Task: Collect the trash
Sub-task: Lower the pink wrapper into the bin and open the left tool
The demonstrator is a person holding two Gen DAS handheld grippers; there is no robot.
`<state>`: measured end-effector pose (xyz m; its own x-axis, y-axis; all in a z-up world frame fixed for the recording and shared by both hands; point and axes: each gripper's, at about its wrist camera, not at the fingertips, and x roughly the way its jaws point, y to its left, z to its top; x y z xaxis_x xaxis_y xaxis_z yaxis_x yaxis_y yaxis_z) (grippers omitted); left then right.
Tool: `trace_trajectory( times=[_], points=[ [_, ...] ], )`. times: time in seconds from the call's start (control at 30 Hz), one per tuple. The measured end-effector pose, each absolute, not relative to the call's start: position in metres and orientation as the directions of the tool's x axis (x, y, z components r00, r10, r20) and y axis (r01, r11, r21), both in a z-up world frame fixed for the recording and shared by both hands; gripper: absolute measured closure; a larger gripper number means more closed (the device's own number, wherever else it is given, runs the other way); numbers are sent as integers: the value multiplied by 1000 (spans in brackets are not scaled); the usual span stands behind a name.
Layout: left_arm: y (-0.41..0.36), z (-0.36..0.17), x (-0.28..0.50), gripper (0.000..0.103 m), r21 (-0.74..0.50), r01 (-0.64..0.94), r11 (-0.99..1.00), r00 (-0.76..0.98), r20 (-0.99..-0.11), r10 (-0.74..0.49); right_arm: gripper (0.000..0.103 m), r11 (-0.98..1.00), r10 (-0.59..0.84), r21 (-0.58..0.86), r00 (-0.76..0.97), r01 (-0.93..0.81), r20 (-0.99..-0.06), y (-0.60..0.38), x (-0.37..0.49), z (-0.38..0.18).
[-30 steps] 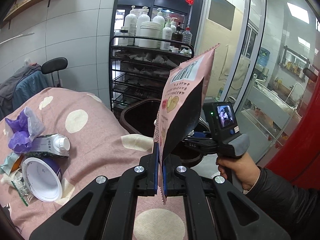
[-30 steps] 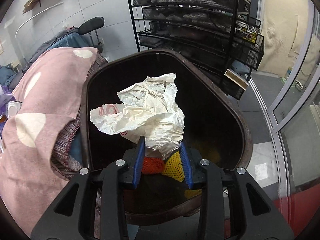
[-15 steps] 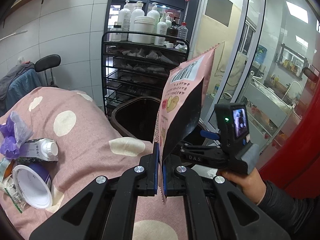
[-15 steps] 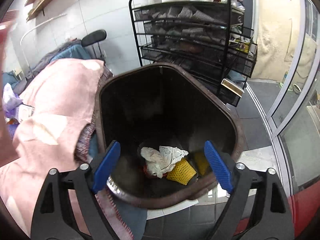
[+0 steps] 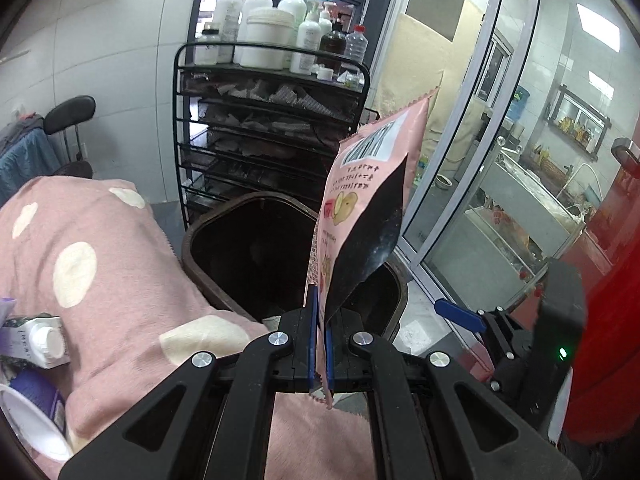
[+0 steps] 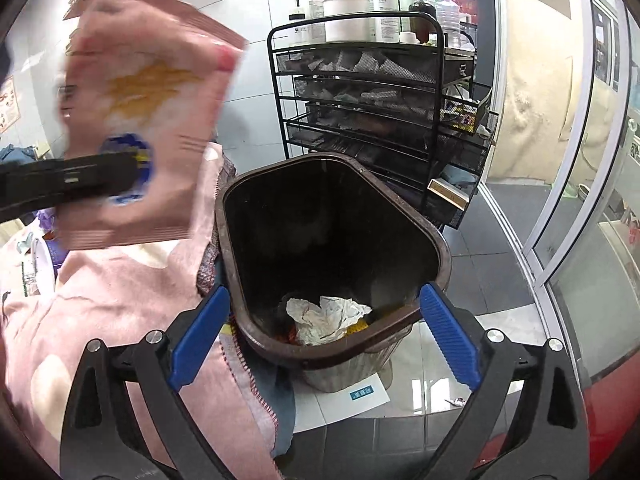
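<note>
My left gripper (image 5: pixel 319 304) is shut on the bottom edge of a pink snack bag (image 5: pixel 360 208), which stands upright just short of the dark brown trash bin (image 5: pixel 208 236). In the right wrist view the same bag (image 6: pixel 160 80) hangs blurred at the upper left, beside the bin's rim (image 6: pixel 400 216). The jaws of my right gripper (image 6: pixel 324 294) are opening wide above the bin's near edge, with nothing held between them. A crumpled white paper (image 6: pixel 324 316) lies at the bottom of the bin on yellow and orange netting (image 6: pixel 358 326).
A black wire rack (image 5: pixel 272 140) topped with bottles stands right behind the bin. A pink dotted blanket (image 5: pixel 100 280) on the left carries a milk carton (image 5: pixel 40 340) and a white cup (image 5: pixel 28 424). Glass doors (image 5: pixel 480 160) close the right side.
My right gripper opened and the crumpled paper dropped into the bin; that gripper then drew back and rose. My left gripper carried the snack bag closer to the bin.
</note>
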<state>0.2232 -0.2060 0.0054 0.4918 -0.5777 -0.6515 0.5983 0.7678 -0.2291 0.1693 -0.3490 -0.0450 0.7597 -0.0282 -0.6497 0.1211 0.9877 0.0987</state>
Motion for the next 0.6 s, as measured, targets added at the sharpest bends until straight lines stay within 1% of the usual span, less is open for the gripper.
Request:
trace_trajectory(
  times=[0.33, 0.4, 0.53, 0.6],
  points=[
    [-234, -21, 255, 99, -271, 588, 762, 402, -719, -566, 8, 990, -45, 73, 751, 123, -659, -344, 154, -48],
    [-241, -26, 259, 99, -264, 590, 763, 389, -735, -555, 7, 990, -52, 66, 748, 127, -661, -344, 151, -49],
    [-250, -35, 269, 99, -282, 582, 763, 352, -758, -549, 7, 987, -47, 81, 741, 135, -670, -348, 147, -52],
    [-256, -37, 271, 99, -257, 587, 767, 355, -770, -530, 7, 987, -46, 80, 735, 136, -677, -348, 145, -54]
  ],
)
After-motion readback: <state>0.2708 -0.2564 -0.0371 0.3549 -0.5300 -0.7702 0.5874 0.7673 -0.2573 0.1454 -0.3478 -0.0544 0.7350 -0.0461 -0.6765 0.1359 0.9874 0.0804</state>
